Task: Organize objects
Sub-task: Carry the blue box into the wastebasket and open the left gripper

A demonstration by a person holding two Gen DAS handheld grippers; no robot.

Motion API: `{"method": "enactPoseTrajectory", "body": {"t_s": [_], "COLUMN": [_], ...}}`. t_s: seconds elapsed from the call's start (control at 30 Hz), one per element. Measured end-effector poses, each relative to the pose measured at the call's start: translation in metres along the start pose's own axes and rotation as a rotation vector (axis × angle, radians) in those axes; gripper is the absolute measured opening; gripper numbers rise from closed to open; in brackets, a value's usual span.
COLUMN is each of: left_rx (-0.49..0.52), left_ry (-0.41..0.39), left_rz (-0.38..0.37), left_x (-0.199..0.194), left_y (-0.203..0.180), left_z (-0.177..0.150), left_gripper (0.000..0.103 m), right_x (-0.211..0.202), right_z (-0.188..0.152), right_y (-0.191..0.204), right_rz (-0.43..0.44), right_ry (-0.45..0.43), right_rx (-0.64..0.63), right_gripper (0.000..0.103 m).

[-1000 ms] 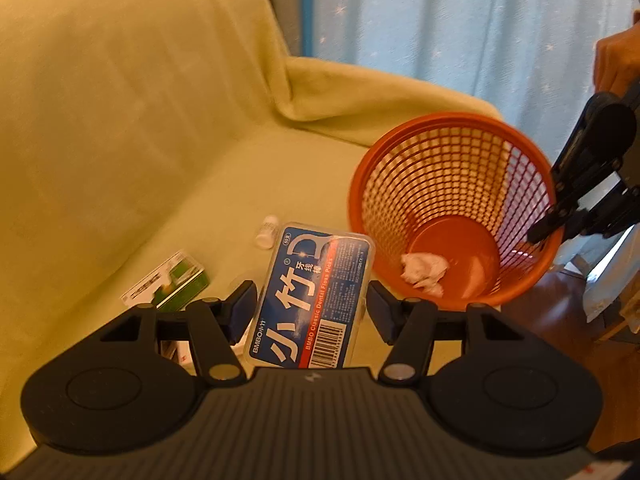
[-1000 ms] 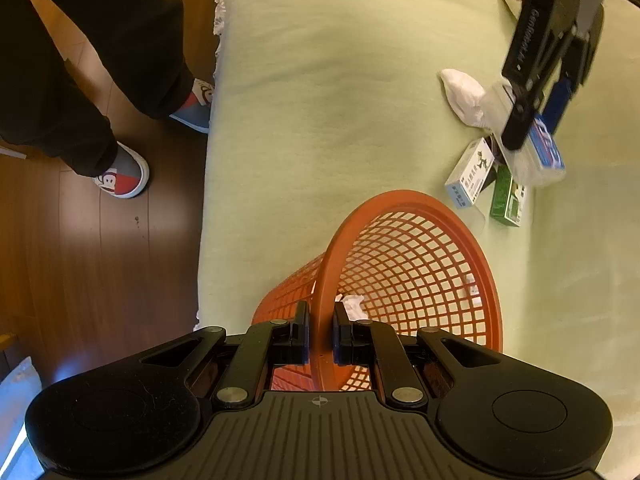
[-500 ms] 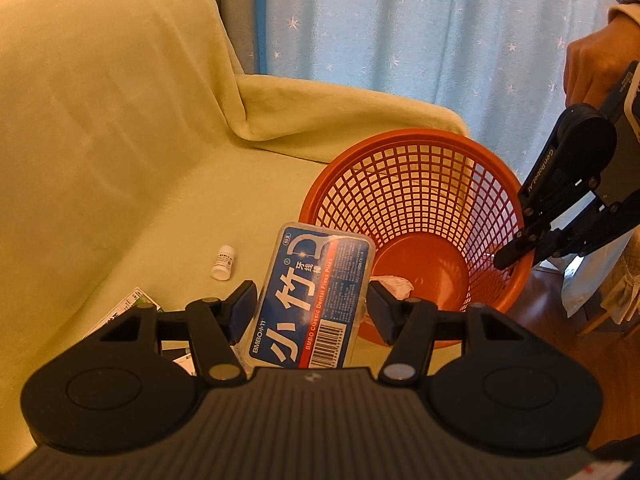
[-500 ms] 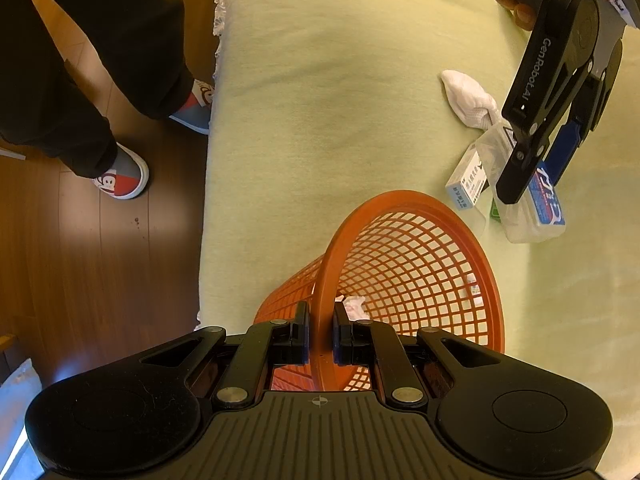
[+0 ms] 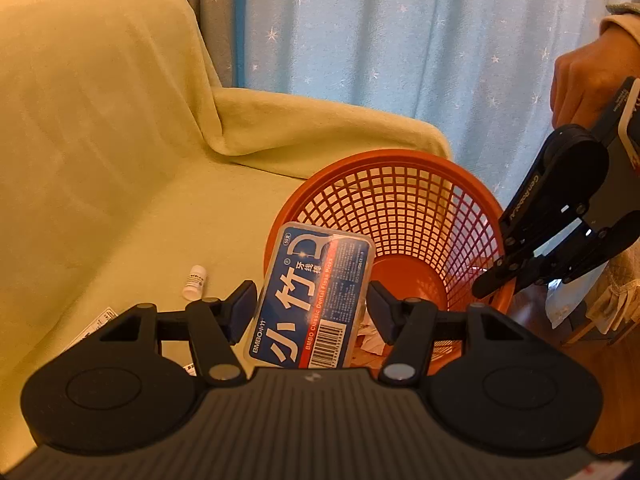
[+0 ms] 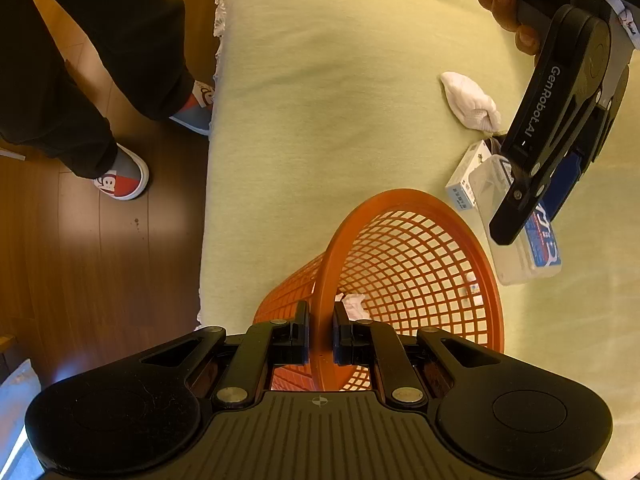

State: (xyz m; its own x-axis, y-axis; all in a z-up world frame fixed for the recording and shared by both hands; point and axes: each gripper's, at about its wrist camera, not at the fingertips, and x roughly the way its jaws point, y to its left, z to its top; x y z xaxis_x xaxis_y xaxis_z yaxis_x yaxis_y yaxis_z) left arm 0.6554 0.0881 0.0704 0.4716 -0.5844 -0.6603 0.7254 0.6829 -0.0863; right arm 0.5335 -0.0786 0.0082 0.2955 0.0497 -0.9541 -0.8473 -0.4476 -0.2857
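My left gripper [image 5: 312,300] is shut on a clear floss-pick box with a blue label [image 5: 312,292], held just in front of the orange mesh basket [image 5: 416,216]. In the right wrist view the same box [image 6: 532,248] hangs beside the basket rim, clamped by the left gripper [image 6: 536,200]. My right gripper [image 6: 321,330] is shut on the near rim of the basket [image 6: 404,264], which is tilted toward the sofa seat. A crumpled white paper [image 6: 352,306] lies inside the basket.
A small white bottle [image 5: 194,282] lies on the green-covered sofa seat [image 5: 160,240]. A white cloth [image 6: 470,100] and a small white-blue box [image 6: 464,182] rest on the seat. A person's legs and shoes [image 6: 120,176] stand on the wood floor at left.
The left gripper with the floss box has moved toward the basket, now at its rim. The right gripper stays clamped on the basket rim.
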Motion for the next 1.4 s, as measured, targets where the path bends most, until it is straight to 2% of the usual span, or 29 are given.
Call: {"method": "enactPoseTrajectory", "body": {"t_s": [0.83, 1.17, 1.4], "left_rx": [-0.011, 0.01, 0.068], "left_ry": [0.011, 0.023, 0.046], "left_rz": [-0.009, -0.032, -0.045], "left_x": [0.005, 0.003, 0.007], "left_y": [0.001, 0.002, 0.006], "left_z": [-0.003, -0.005, -0.005], "left_gripper": [0.056, 0.056, 0.056], "right_x": [-0.003, -0.004, -0.005], "right_z": [-0.004, -0.006, -0.011], "right_y": [0.001, 0.002, 0.008], "right_rz": [0.005, 0.003, -0.003], "right_ry": [0.007, 0.003, 0.007], "right_rx": [-0.022, -0.034, -0.069], "right_gripper": [0.007, 0.007, 0.007]}}
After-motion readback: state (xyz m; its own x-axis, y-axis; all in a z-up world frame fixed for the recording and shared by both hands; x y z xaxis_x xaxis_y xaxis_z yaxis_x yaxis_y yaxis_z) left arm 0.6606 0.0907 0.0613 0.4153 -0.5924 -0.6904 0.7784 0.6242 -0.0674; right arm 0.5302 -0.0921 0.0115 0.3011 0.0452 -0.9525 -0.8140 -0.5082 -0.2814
